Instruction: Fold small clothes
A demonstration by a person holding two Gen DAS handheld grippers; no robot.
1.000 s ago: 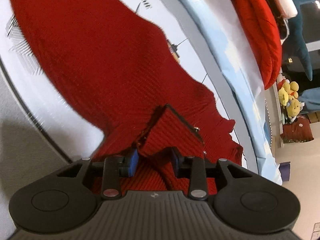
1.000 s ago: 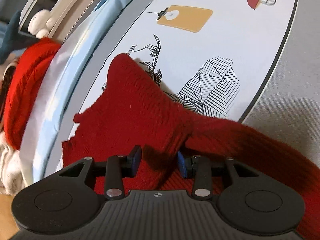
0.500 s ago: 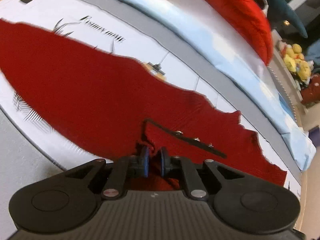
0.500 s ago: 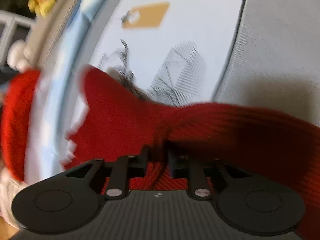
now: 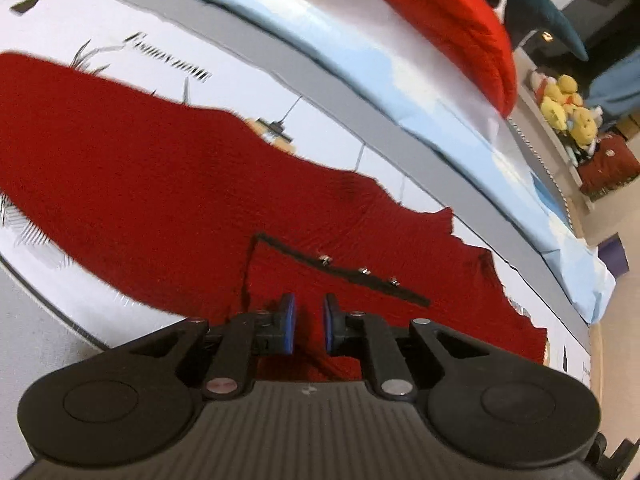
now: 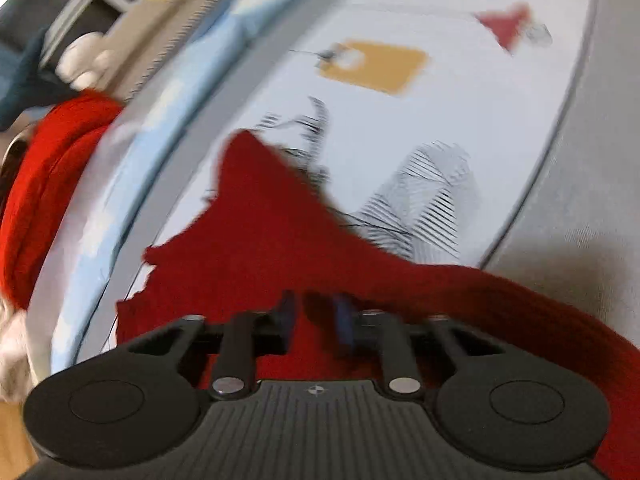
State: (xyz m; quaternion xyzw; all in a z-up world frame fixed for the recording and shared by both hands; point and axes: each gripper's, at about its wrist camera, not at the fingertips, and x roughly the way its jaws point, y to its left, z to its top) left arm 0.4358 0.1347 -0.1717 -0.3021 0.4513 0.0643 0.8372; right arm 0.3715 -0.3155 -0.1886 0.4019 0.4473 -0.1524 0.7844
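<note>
Both grippers angled down over the red knit garment

Plainly, each gripper points steeply downward at the bed surface. The left gripper (image 5: 307, 326) sits low over the near edge of the red knit garment (image 5: 168, 184), its 2 blue pads (image 5: 289, 324) standing a narrow gap apart and easing open; red knit shows in the gap, but the pads do not press on it. Just ahead of the fingertips lies a black trim strip (image 5: 344, 270) carrying 3 small metal snaps, running diagonally across a folded-over flap of the garment.

The right gripper (image 6: 313, 322) is likewise tilted down, over the opposite end of the same garment (image 6: 256, 248). That view is smeared by motion blur; its pads appear drawn in on a ridge of red knit that bunches up between them, so it seems to be pinching the fabric.

The garment lies spread across a white printed sheet (image 5: 340, 120) with black line drawings and an orange tag motif, bordered by a grey band. Beyond it, a pale blue blanket (image 5: 420, 92) runs along the far side, with a bright red quilted item (image 5: 460, 20) on top. Yellow plush toys (image 5: 564, 100) sit on a shelf past the bed.
</note>
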